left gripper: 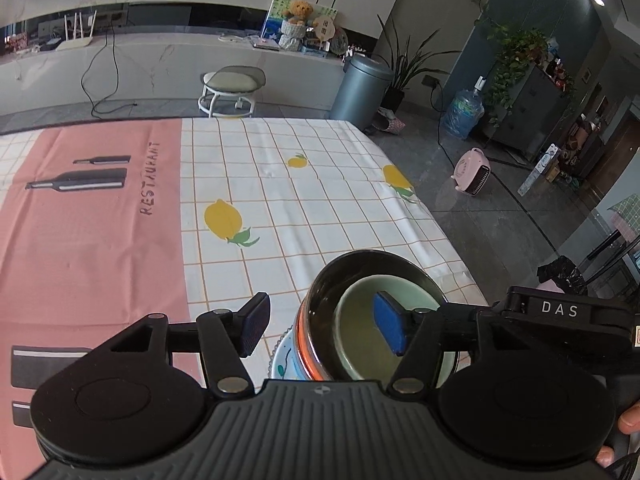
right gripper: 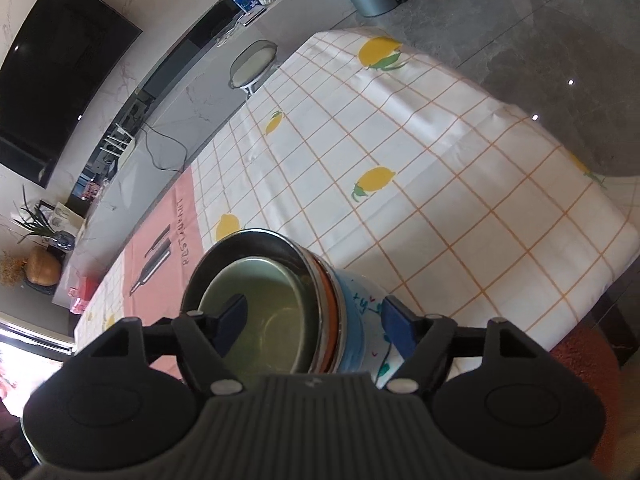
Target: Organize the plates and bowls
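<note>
Two grippers are seen over one stack of dishes near the table's right edge. Left gripper: fingers spread, one pad outside the stack, the other over the green bowl; nothing is pinched. The green bowl is nested in a dark bowl with an orange band, and this sits on a blue-and-white patterned dish whose form is mostly hidden. Right gripper: fingers likewise spread, one pad over the green bowl's hollow, the other beside the blue outer wall, with no visible contact.

Step judged: the stack is set down and released; nesting of these pieces looks complete. No further plates or bowls are visible in either view, so the next move is judged to call for a clean lift clear of the rims, without tipping the stack.

Surface: a checked tablecloth with lemon prints, and a pink mat on the left. Room: a stool, a grey bin, a water bottle, and a dark screen on the wall.
</note>
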Available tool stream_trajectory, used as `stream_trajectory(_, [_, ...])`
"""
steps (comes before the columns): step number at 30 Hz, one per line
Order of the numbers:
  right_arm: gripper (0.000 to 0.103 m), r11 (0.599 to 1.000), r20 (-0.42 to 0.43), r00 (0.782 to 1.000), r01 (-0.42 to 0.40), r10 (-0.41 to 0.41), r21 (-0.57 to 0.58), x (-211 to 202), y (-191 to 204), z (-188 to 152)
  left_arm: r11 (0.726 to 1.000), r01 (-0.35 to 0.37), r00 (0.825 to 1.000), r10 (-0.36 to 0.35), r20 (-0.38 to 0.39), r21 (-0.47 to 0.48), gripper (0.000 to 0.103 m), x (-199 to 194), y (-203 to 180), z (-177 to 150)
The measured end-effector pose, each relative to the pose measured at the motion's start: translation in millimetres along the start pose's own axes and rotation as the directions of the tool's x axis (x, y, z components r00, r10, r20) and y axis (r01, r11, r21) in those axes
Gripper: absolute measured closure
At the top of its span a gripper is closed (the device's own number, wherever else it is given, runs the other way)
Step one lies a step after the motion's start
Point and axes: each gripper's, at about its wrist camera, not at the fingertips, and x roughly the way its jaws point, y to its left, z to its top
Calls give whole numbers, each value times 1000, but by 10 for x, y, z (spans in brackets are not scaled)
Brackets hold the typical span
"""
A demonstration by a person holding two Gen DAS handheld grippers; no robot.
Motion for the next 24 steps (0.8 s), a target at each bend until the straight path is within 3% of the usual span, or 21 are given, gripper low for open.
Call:
stream_trajectory(4, [29,997,69,996,58,-54,-51,-202,77,-67,998,-35,997,31,72,53,32,-240,-32,-18])
stream_trajectory(9, [27,987,146,989,48,-26,-151,-508,316,-232,991,-62,983,40,179,118,27,-613,-106,-97])
stream_trajectory(13, [22,963,235,972,40,25,-266,-789,547,-460,982,-99,962,53,269,159,25,-902,-142,-225])
stream_trajectory(20, [11,916,370,920,32,130,-400,-1196,826,-930,991,-87,935,46,350,102,20,-1284,-11,-429])
stream_trajectory(24, [7,884,393,908,57,147,-464,-1284,914,-1174,990,-119,914,79,397,76,19,-1472,49,-564])
